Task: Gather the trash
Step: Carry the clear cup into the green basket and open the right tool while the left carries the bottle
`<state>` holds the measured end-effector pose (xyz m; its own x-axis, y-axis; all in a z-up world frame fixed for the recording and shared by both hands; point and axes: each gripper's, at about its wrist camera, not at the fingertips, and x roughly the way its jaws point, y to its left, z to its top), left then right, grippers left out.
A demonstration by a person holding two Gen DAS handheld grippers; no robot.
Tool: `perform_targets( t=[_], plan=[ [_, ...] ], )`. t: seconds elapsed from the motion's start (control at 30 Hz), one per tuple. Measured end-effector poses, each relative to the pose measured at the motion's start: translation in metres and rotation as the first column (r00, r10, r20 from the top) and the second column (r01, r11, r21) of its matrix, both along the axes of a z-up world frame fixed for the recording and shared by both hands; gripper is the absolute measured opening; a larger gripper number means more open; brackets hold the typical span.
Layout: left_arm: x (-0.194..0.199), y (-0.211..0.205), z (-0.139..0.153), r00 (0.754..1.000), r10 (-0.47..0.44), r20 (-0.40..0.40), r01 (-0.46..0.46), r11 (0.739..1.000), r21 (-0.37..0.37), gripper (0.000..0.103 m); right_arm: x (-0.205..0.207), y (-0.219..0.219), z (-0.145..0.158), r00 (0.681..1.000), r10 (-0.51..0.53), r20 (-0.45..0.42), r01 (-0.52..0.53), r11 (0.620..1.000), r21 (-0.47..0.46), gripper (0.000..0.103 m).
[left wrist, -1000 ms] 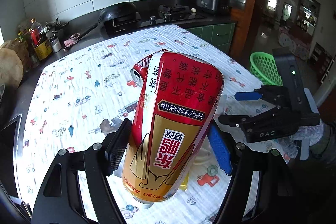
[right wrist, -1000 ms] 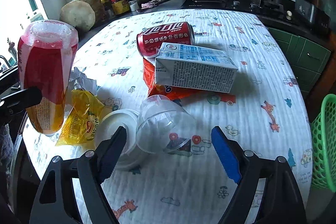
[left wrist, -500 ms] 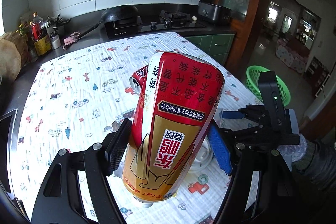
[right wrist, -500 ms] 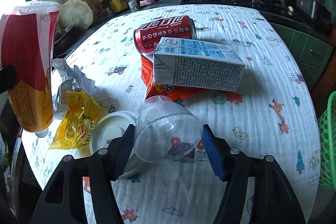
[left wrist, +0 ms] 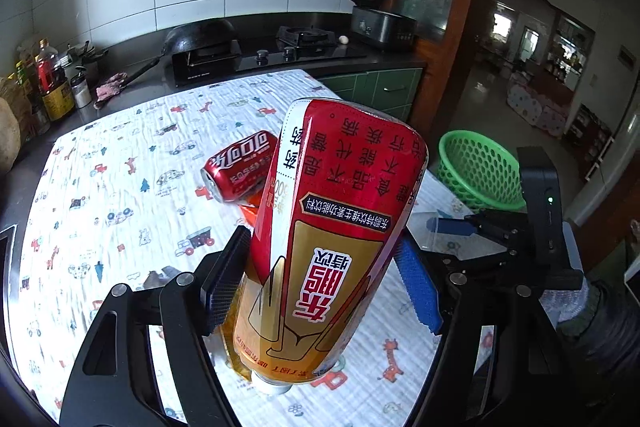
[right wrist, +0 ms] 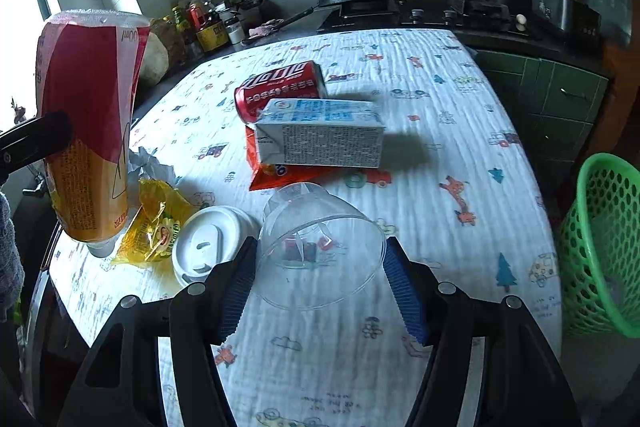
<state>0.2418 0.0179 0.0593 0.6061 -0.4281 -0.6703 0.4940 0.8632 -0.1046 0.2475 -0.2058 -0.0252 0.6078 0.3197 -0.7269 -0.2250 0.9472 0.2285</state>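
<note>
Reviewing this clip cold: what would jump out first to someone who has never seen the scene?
The big red-and-gold bottle fills the left wrist view, clamped upside down in the left gripper above the patterned tablecloth. Next, the clear plastic cup gripped on its side between the right gripper pads, whose jaws have just closed on it. Behind it lie a milk carton and a red can, with a green basket beside the table's right edge.

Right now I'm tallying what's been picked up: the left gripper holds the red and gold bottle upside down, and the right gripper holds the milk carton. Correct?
Not quite. The left gripper does hold the red and gold bottle upside down, but the right gripper is shut on the clear plastic cup. The right wrist view shows the milk carton lying on the table beyond it.
</note>
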Motion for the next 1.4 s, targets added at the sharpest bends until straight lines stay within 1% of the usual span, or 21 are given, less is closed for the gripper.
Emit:
perform_targets(
  t=[0.13, 0.3, 0.4, 0.5, 0.57, 0.7, 0.87, 1.1, 1.27, 1.33, 1.4],
  plan=[
    [0.0, -0.027, 0.001, 0.999, -0.043, -0.003, 0.043, 0.999, -0.002, 0.071, -0.01, -0.042, 0.003, 0.997, -0.077, 0.009, 0.077, 0.997, -0.004, 0.062],
    [0.002, -0.064, 0.003, 0.995, -0.096, -0.004, 0.096, 0.995, -0.007, 0.071, -0.02, -0.105, 0.008, 0.981, -0.192, 0.019, 0.192, 0.981, -0.024, 0.062],
    [0.005, -0.088, 0.004, 0.992, -0.125, -0.006, 0.125, 0.992, -0.014, 0.071, -0.024, -0.149, 0.006, 0.962, -0.272, 0.01, 0.272, 0.961, -0.05, 0.062],
    [0.01, -0.112, 0.003, 0.988, -0.156, -0.012, 0.156, 0.988, -0.024, 0.071, -0.03, -0.196, 0.002, 0.935, -0.355, 0.001, 0.354, 0.933, -0.071, 0.062],
    [0.013, -0.128, 0.003, 0.985, -0.175, -0.015, 0.174, 0.984, -0.027, 0.071, -0.034, -0.222, -0.001, 0.919, -0.395, -0.008, 0.393, 0.916, -0.085, 0.062],
    [0.025, -0.167, 0.0, 0.976, -0.217, -0.026, 0.216, 0.976, -0.033, 0.071, -0.032, -0.257, -0.013, 0.898, -0.439, -0.04, 0.432, 0.893, -0.125, 0.062],
    [0.037, -0.208, -0.002, 0.965, -0.258, -0.036, 0.257, 0.966, -0.043, 0.071, -0.014, -0.283, -0.036, 0.883, -0.461, -0.086, 0.449, 0.884, -0.128, 0.062],
    [0.056, -0.254, -0.003, 0.953, -0.299, -0.051, 0.297, 0.954, -0.039, 0.071, 0.018, -0.297, -0.07, 0.873, -0.463, -0.153, 0.451, 0.886, -0.11, 0.062],
    [0.067, -0.278, -0.003, 0.945, -0.324, -0.055, 0.322, 0.946, -0.046, 0.071, 0.024, -0.307, -0.081, 0.871, -0.459, -0.174, 0.451, 0.888, -0.085, 0.064],
    [0.073, -0.289, -0.004, 0.94, -0.335, -0.063, 0.332, 0.942, -0.055, 0.071, 0.025, -0.311, -0.083, 0.872, -0.457, -0.175, 0.451, 0.889, -0.072, 0.069],
    [0.079, -0.3, -0.005, 0.937, -0.344, -0.069, 0.34, 0.938, -0.064, 0.071, 0.024, -0.312, -0.082, 0.873, -0.458, -0.168, 0.454, 0.889, -0.067, 0.069]
  ],
)
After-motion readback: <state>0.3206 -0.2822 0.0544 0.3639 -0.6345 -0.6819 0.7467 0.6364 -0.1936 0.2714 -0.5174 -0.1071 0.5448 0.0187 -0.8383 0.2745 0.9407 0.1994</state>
